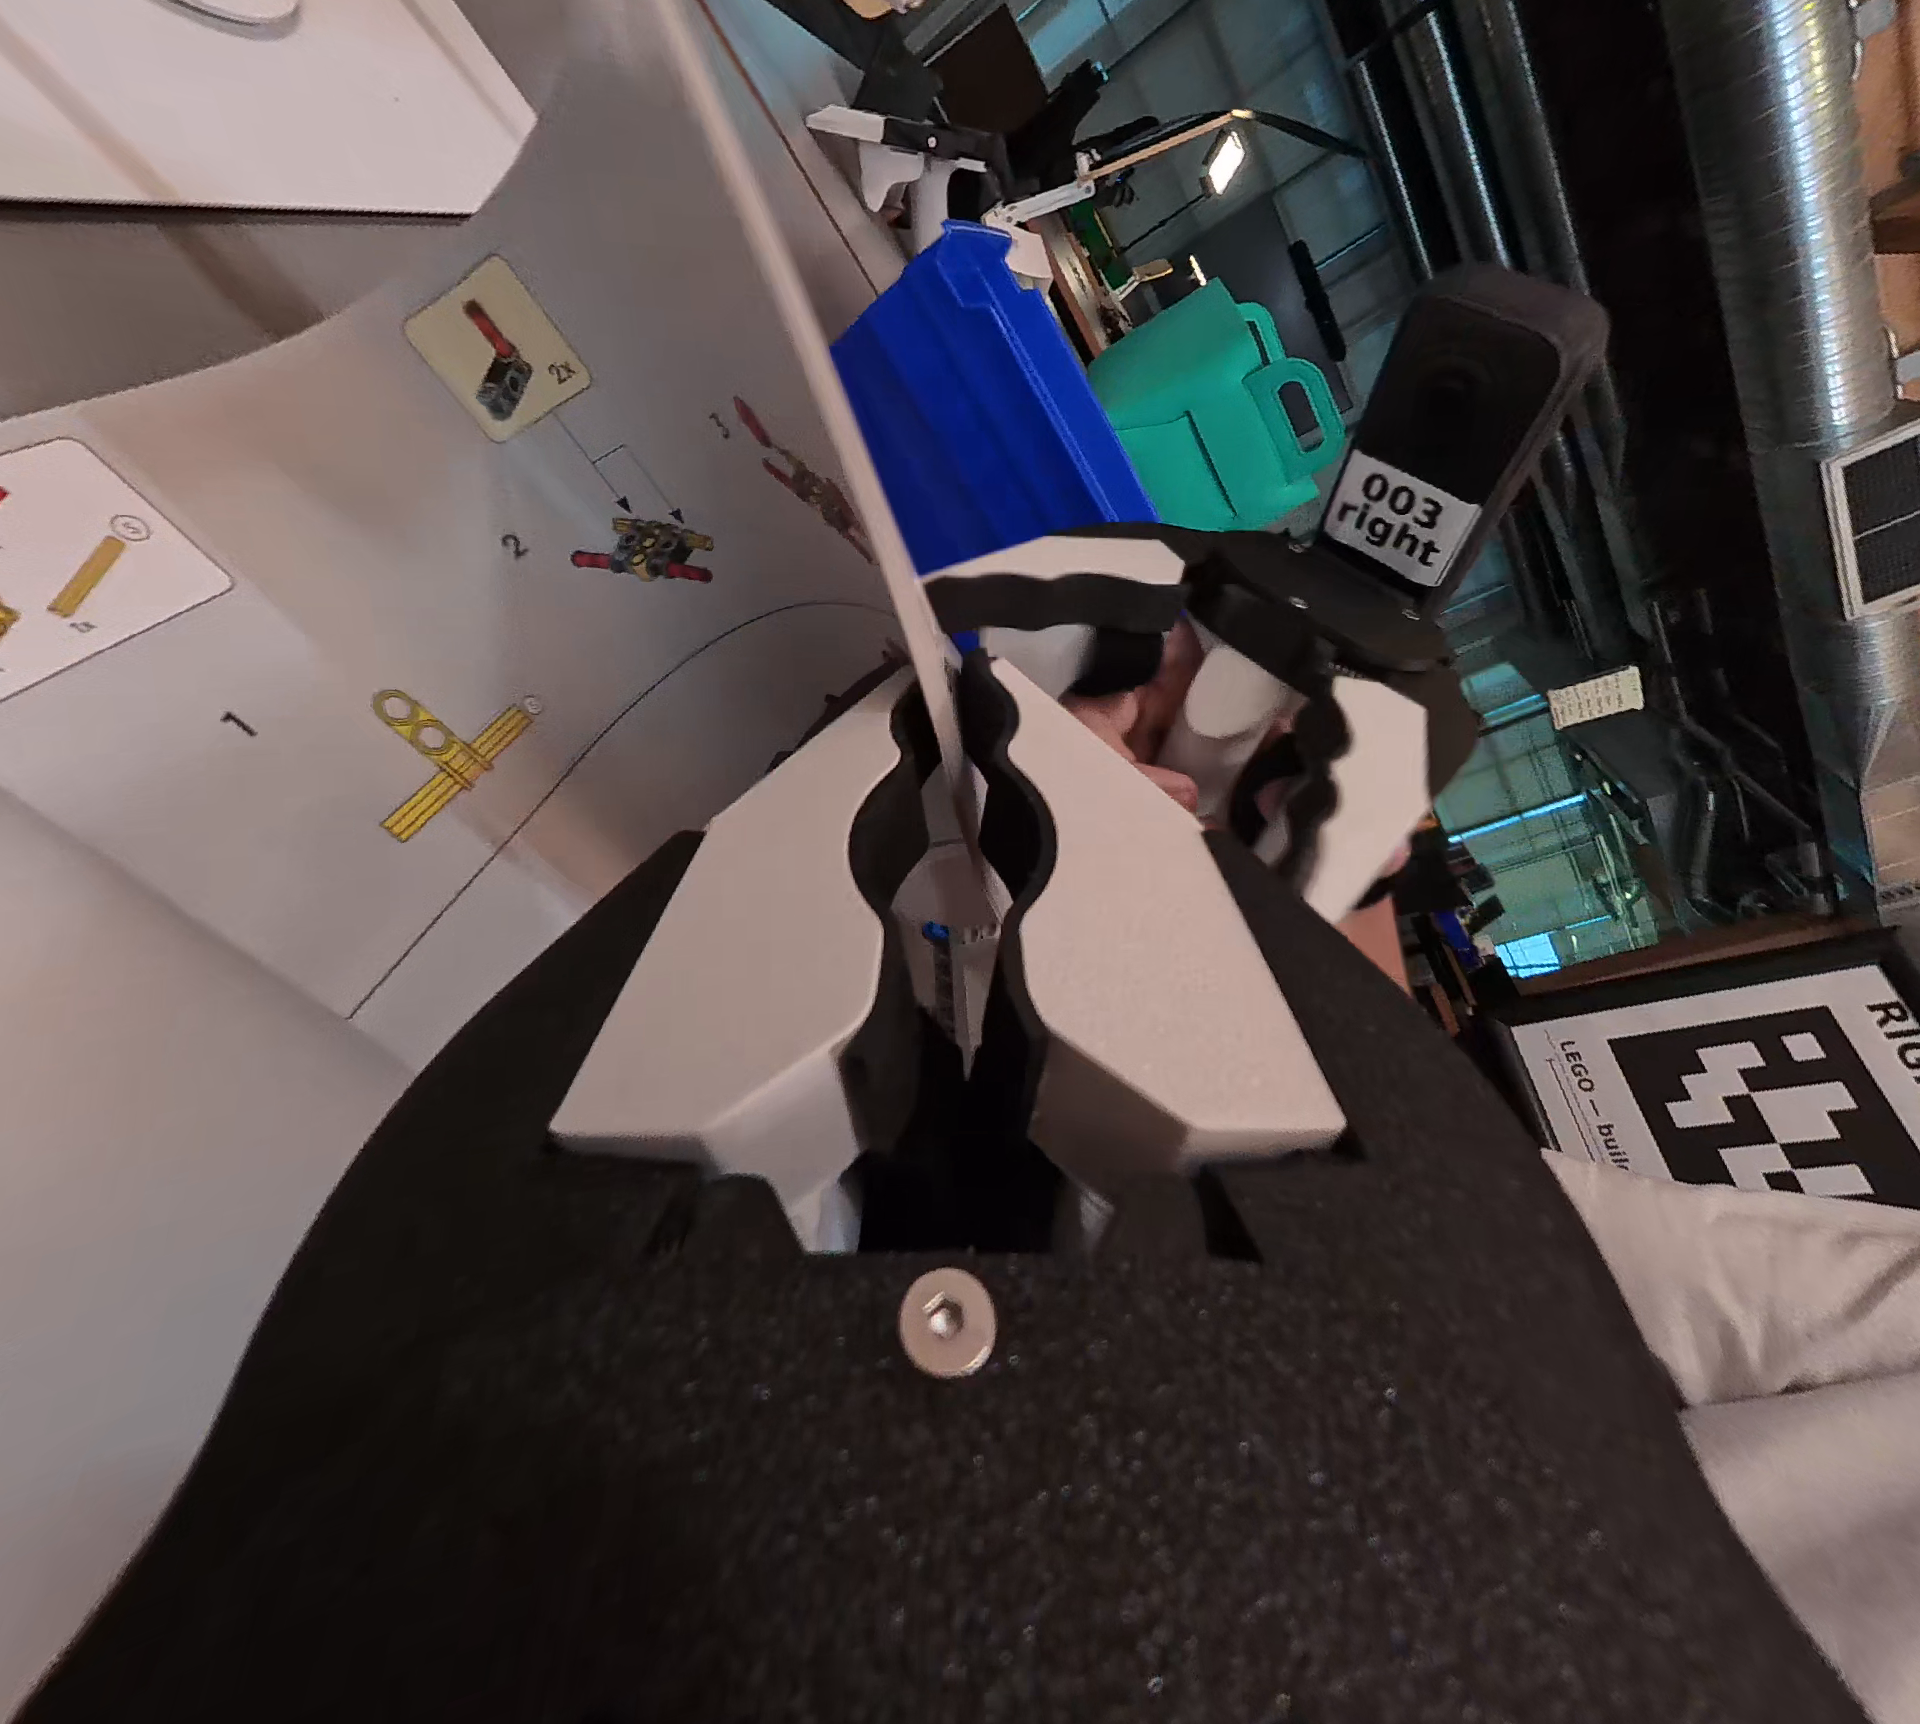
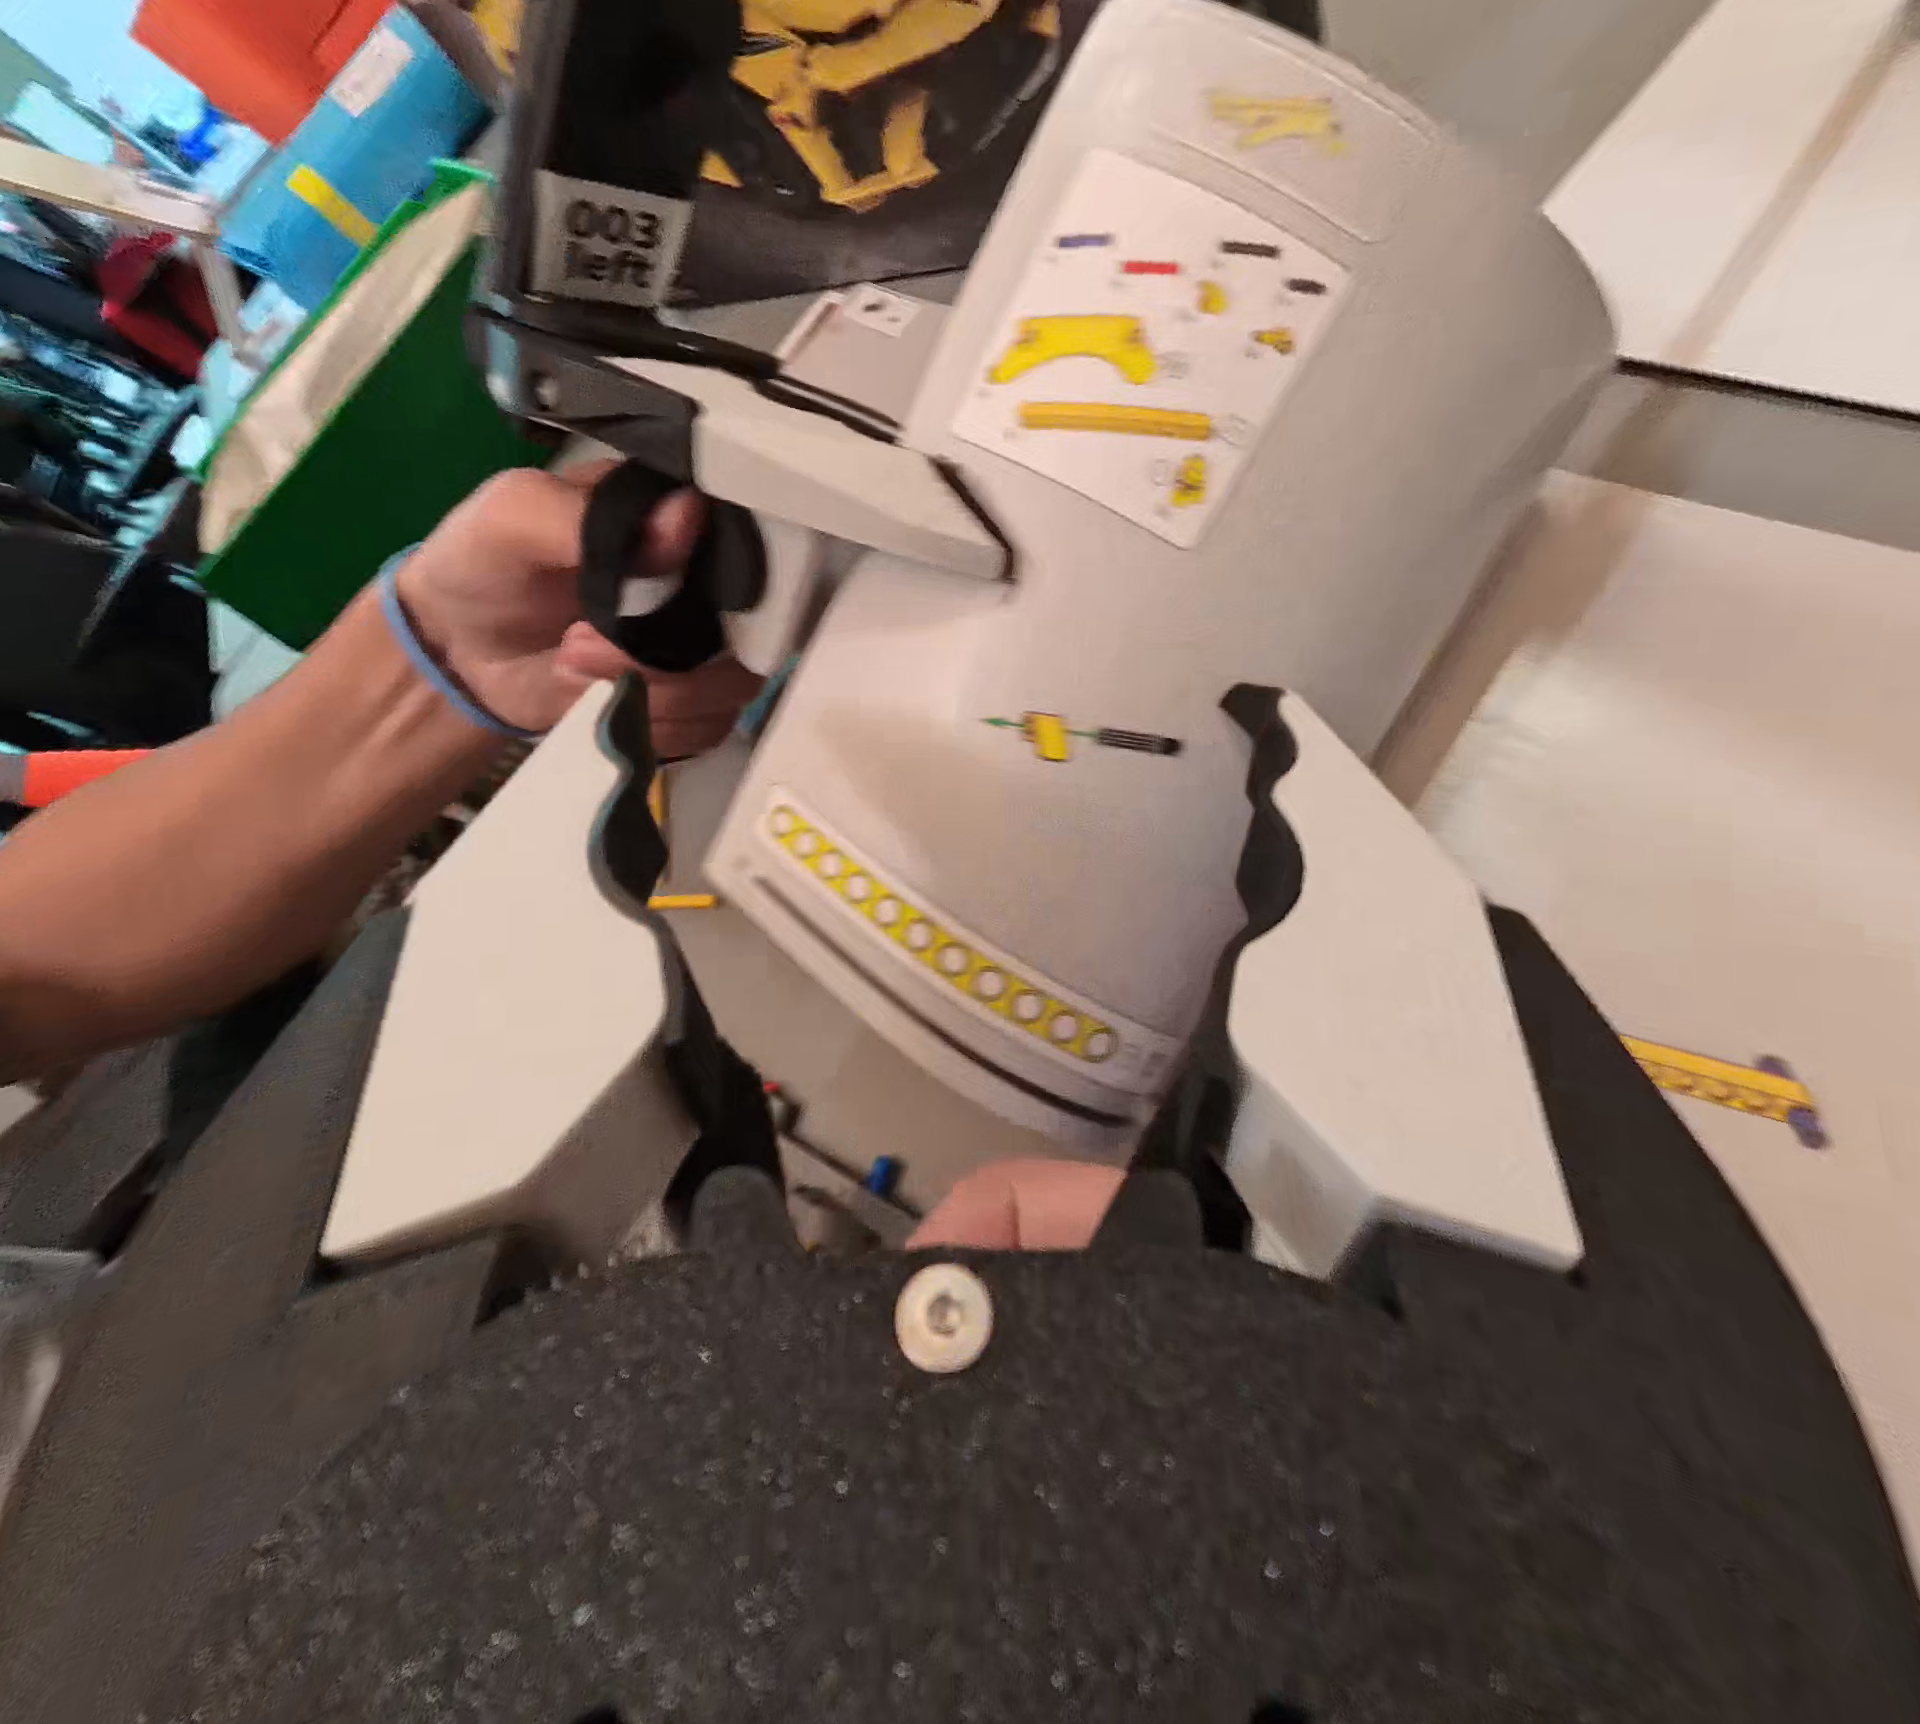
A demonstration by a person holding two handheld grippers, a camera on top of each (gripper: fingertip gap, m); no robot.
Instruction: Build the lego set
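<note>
The left hand-held gripper [image 1: 961,739] is clamped nearly closed, while the right hand-held gripper [image 2: 940,749] stands spread wide.

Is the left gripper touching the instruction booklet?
Touching. In the left wrist view, the left gripper is shut on the instruction booklet, whose page edge runs between its fingers.

A ribbed silver ventilation duct [image 1: 1725,116] runs beside tall glass windows [image 1: 1226,12]; near them stands a lit desk lamp [image 1: 1226,157].
</note>
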